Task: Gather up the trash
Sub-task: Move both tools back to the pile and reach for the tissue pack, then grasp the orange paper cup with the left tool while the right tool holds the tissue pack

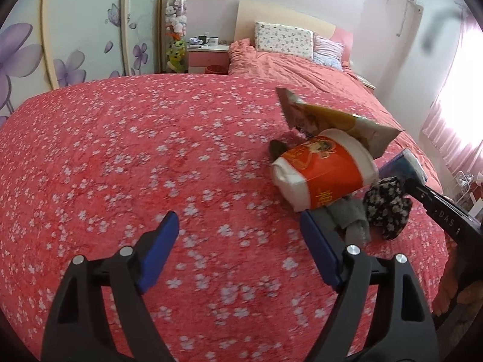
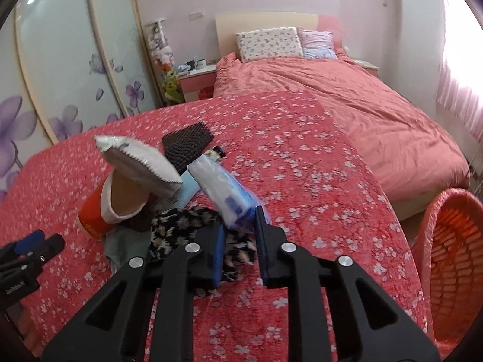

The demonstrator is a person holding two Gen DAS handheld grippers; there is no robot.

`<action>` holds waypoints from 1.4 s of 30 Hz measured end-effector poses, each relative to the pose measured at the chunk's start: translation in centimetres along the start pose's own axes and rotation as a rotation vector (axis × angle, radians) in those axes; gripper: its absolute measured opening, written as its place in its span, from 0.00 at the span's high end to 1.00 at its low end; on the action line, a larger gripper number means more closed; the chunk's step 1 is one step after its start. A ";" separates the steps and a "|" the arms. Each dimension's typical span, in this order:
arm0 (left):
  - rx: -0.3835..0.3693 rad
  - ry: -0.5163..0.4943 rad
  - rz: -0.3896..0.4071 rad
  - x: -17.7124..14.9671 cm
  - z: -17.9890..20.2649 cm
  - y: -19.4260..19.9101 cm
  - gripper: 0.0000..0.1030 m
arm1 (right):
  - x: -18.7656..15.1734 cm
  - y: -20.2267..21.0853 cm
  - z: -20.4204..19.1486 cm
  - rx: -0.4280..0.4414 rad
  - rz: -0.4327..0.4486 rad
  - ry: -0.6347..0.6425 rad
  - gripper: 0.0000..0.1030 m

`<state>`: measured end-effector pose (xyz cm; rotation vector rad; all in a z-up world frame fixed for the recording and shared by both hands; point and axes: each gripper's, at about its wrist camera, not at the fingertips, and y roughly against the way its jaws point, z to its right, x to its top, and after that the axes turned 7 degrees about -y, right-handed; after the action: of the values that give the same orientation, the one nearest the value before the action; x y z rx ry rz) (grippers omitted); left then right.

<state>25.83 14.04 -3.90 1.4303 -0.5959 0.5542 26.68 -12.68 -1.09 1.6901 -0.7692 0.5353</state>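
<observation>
An orange and white paper cup (image 1: pixel 323 170) lies on its side on the red flowered bedspread (image 1: pixel 135 166), with a yellow snack bag (image 1: pixel 338 117) stuck in its mouth. The cup (image 2: pixel 102 208) and the bag's silver back (image 2: pixel 142 163) also show in the right wrist view. My right gripper (image 2: pixel 241 241) is shut on a blue and white plastic packet (image 2: pixel 223 187) and holds it above the bed. My left gripper (image 1: pixel 238 226) is open and empty, low over the bedspread, left of the cup.
A black and white flowered cloth (image 2: pixel 181 229) and a grey cloth (image 1: pixel 353 220) lie by the cup. A black studded pad (image 2: pixel 187 144) and a light blue item (image 2: pixel 187 190) lie behind. An orange mesh basket (image 2: pixel 449 259) stands at the right of the bed.
</observation>
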 end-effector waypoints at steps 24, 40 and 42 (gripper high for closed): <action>0.056 -0.016 0.013 4.2 8.0 -3.3 0.04 | -1.2 1.9 4.9 -0.008 0.021 -0.114 0.85; -0.082 0.077 -0.039 3.3 6.2 -5.4 0.17 | -1.3 2.0 5.2 -0.002 0.022 -0.118 0.85; -0.082 0.084 -0.041 3.3 6.1 -5.5 0.16 | -1.3 1.9 5.2 -0.002 0.021 -0.118 0.85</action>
<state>31.67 7.59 -5.42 1.3327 -0.5163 0.5487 24.17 -17.75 -1.98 1.7255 -0.8732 0.4519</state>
